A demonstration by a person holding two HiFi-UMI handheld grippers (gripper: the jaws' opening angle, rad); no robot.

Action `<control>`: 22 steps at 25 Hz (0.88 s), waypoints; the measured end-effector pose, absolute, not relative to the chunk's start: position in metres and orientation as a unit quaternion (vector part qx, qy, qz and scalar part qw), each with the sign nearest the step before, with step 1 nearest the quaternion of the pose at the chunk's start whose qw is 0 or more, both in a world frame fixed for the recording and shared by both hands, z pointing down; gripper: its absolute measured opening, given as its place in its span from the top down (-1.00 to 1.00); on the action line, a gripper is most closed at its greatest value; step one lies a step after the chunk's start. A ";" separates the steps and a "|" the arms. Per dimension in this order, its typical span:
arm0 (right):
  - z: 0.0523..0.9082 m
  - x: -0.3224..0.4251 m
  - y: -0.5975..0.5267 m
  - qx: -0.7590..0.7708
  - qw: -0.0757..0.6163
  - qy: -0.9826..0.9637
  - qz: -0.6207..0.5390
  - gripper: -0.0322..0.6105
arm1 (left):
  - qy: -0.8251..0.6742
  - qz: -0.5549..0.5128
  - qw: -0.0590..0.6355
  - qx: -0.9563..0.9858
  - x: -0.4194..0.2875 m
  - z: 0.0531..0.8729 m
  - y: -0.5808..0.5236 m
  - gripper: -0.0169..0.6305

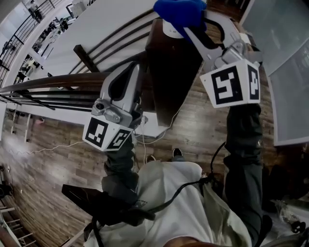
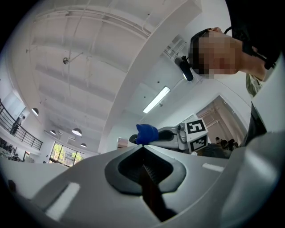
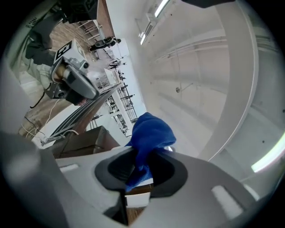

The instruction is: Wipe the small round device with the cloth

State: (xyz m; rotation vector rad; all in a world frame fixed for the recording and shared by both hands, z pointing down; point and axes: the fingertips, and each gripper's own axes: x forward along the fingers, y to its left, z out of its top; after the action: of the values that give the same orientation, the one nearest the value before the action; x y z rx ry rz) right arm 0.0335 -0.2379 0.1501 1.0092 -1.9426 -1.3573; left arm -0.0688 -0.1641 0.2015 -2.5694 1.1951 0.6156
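My right gripper has its fingers clenched on the blue cloth, right above what I take for the small round device. Only a white rim shows atop the dark cabinet, the rest hidden. My left gripper, fingers closed on nothing, is farther off.

I see a dark brown worktop with a small white round device resting near its far edge.
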 end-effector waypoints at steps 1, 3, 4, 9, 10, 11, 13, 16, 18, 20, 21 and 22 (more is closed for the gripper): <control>0.158 0.032 -0.237 0.371 0.279 -0.728 -0.504 0.63 | 0.408 0.210 0.121 -0.880 -0.068 0.200 -0.164 0.93; 0.167 0.029 -0.233 0.367 0.250 -0.748 -0.494 0.63 | 0.407 0.210 0.120 -0.881 -0.066 0.200 -0.163 0.93; 0.169 0.028 -0.228 0.365 0.224 -0.766 -0.480 0.63 | 0.407 0.209 0.119 -0.881 -0.065 0.202 -0.160 0.93; 0.177 0.051 -0.200 0.412 0.072 -0.826 -0.378 0.63 | 0.408 0.202 0.107 -0.884 -0.066 0.215 -0.157 0.93; 0.176 0.058 -0.192 0.426 0.023 -0.833 -0.353 0.63 | 0.410 0.202 0.103 -0.884 -0.067 0.219 -0.157 0.93; 0.174 0.064 -0.183 0.435 -0.024 -0.837 -0.330 0.63 | 0.411 0.202 0.098 -0.884 -0.067 0.221 -0.157 0.93; 0.171 0.078 -0.164 0.443 -0.098 -0.839 -0.300 0.63 | 0.412 0.202 0.090 -0.884 -0.062 0.223 -0.155 0.93; 0.178 0.106 -0.149 0.472 -0.147 -0.824 -0.276 0.63 | 0.414 0.205 0.081 -0.883 -0.053 0.225 -0.153 0.93; 0.183 0.108 -0.139 0.488 -0.153 -0.818 -0.265 0.63 | 0.418 0.213 0.076 -0.880 -0.060 0.225 -0.146 0.93; 0.188 0.107 -0.132 0.495 -0.150 -0.817 -0.254 0.63 | 0.420 0.219 0.071 -0.878 -0.068 0.227 -0.140 0.93; 0.192 0.109 -0.131 0.497 -0.147 -0.818 -0.249 0.63 | 0.422 0.221 0.068 -0.876 -0.069 0.228 -0.139 0.93; 0.196 0.111 -0.131 0.499 -0.143 -0.819 -0.243 0.63 | 0.424 0.224 0.064 -0.875 -0.069 0.230 -0.139 0.93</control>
State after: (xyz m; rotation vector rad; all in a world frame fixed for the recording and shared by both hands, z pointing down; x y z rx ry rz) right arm 0.1106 -0.1312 0.1963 1.7299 -2.8389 -0.8415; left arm -0.0692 -0.1388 0.2303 -2.6424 1.2813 0.6760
